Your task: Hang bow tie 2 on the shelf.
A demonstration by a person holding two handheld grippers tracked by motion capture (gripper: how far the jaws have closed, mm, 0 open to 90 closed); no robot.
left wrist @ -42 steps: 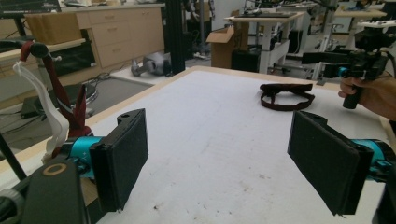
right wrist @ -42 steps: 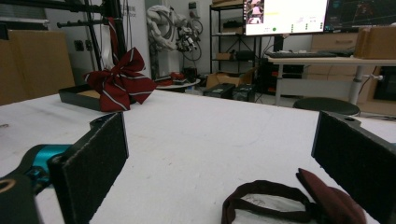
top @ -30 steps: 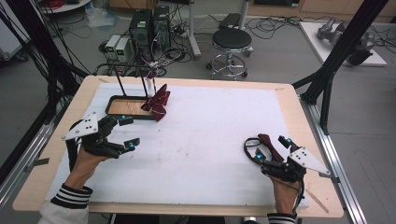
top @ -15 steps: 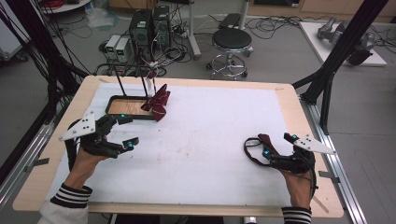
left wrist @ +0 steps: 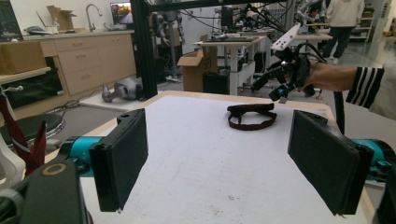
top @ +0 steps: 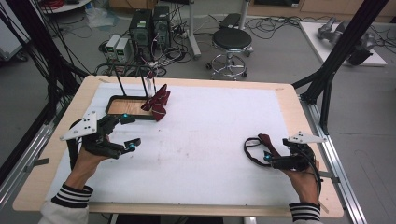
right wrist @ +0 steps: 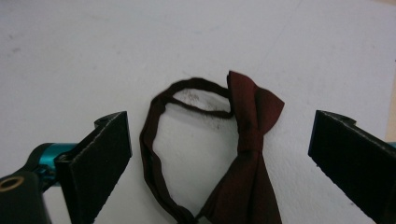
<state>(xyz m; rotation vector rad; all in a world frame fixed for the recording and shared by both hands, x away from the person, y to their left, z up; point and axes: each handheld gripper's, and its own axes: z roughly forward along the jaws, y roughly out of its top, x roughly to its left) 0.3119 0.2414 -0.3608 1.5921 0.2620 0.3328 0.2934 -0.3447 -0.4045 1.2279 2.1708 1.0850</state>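
A dark red bow tie (right wrist: 252, 135) with a thin strap loop (right wrist: 152, 140) lies flat on the white table cover. My right gripper (right wrist: 219, 163) hovers just above it, open, a pad on either side and neither touching. From above, the bow tie (top: 265, 141) lies at the right front of the table by the right gripper (top: 274, 151). My left gripper (top: 130, 131) is held open over the left side, with nothing between its pads (left wrist: 119, 158). Looking along it, the bow tie (left wrist: 251, 116) lies far across the table under the right gripper (left wrist: 285, 79).
A black-framed wooden tray (top: 126, 108) with an upright rack stands at the back left. Several dark red bow ties (top: 159, 100) hang on the rack. The white cover (top: 205, 140) spans most of the table. A stool (top: 231, 39) and computers stand on the floor beyond.
My right hand has turned and shifted slightly right, keeping the gripper over the bow tie. The bow tie and the left gripper have hardly moved.
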